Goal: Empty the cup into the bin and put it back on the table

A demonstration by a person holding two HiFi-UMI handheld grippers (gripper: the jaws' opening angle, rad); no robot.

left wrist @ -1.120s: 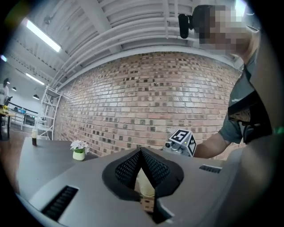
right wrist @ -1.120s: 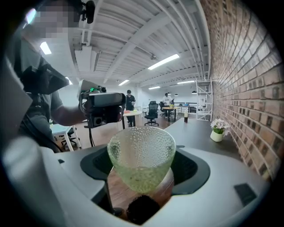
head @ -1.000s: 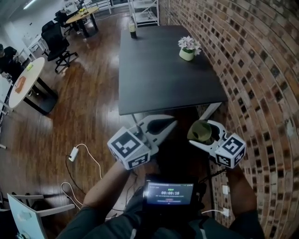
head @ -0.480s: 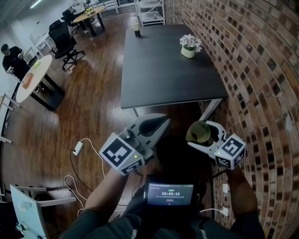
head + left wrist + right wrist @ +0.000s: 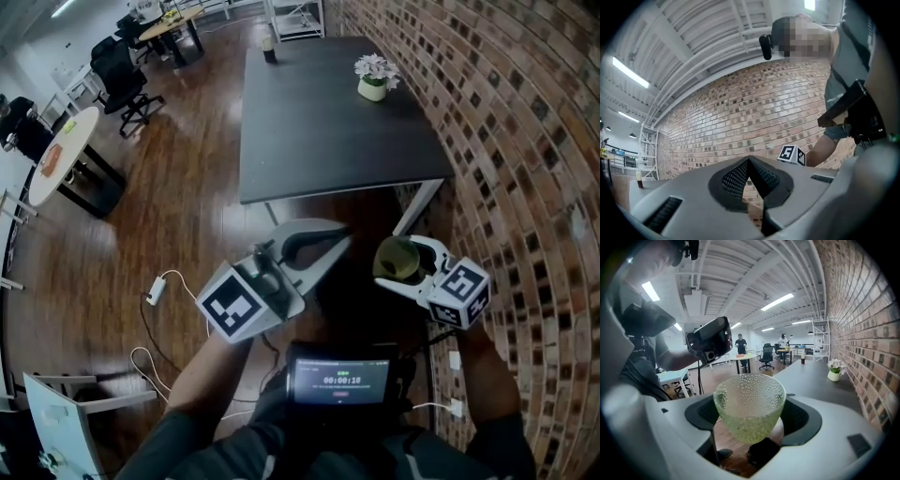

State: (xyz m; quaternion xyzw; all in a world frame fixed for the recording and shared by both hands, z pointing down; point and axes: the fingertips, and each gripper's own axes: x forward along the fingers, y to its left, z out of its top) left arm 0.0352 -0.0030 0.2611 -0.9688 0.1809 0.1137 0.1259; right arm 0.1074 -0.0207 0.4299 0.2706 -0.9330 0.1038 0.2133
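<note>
My right gripper (image 5: 403,266) is shut on a green dimpled glass cup (image 5: 395,257), held upright over the wooden floor just short of the dark table's (image 5: 319,141) near edge. In the right gripper view the cup (image 5: 750,404) fills the space between both jaws of the right gripper (image 5: 750,416), and I see nothing inside it. To its left, my left gripper (image 5: 339,238) is shut and holds nothing. Its tips meet in the left gripper view too, where the left gripper (image 5: 749,161) points up at a brick wall. A dark shape (image 5: 366,295) lies below, between the grippers; I cannot tell what it is.
A white pot of flowers (image 5: 373,77) and a bottle (image 5: 269,49) stand on the table's far part. A brick wall (image 5: 525,141) runs along the right. A white cable with a plug block (image 5: 155,305) lies on the floor at the left. A round table (image 5: 56,164) and office chairs (image 5: 117,80) stand farther left.
The left gripper has rolled and its marker cube has drifted left. The right gripper with the cup has shifted slightly. The view has tilted, so the table sits higher in frame.
</note>
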